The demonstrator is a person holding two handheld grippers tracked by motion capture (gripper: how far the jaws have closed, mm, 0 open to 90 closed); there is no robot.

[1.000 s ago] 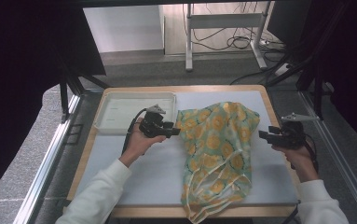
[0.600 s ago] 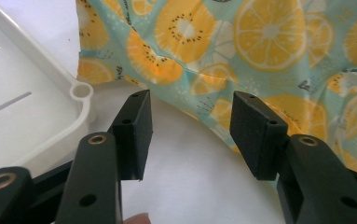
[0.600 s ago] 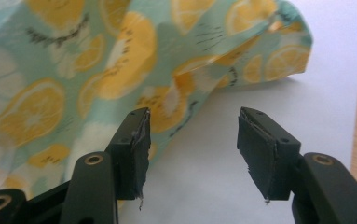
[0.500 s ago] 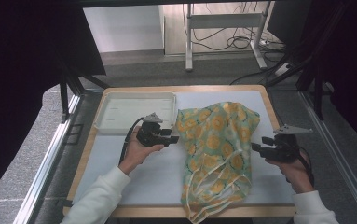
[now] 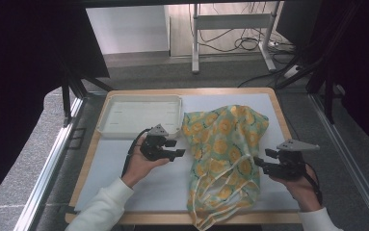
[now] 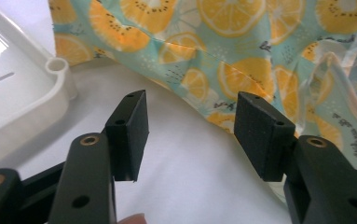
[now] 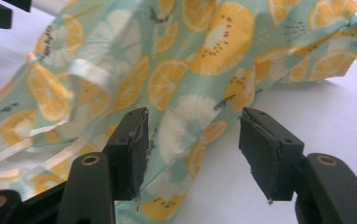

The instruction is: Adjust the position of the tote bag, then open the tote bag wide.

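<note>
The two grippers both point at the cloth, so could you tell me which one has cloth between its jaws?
The right gripper: the lemon-print cloth lies between its open jaws. The left gripper has bare table there.

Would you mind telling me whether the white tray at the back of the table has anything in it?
Empty. The high view shows the white tray with a bare bottom, and the fruit-print cloth lies beside it on the table, not inside.

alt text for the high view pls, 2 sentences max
A person's two hands each hold an open tool, the left tool and the right tool, on either side of a crumpled orange-slice-print cloth lying on a white-topped table. A white tray sits at the far left of the table.
</note>
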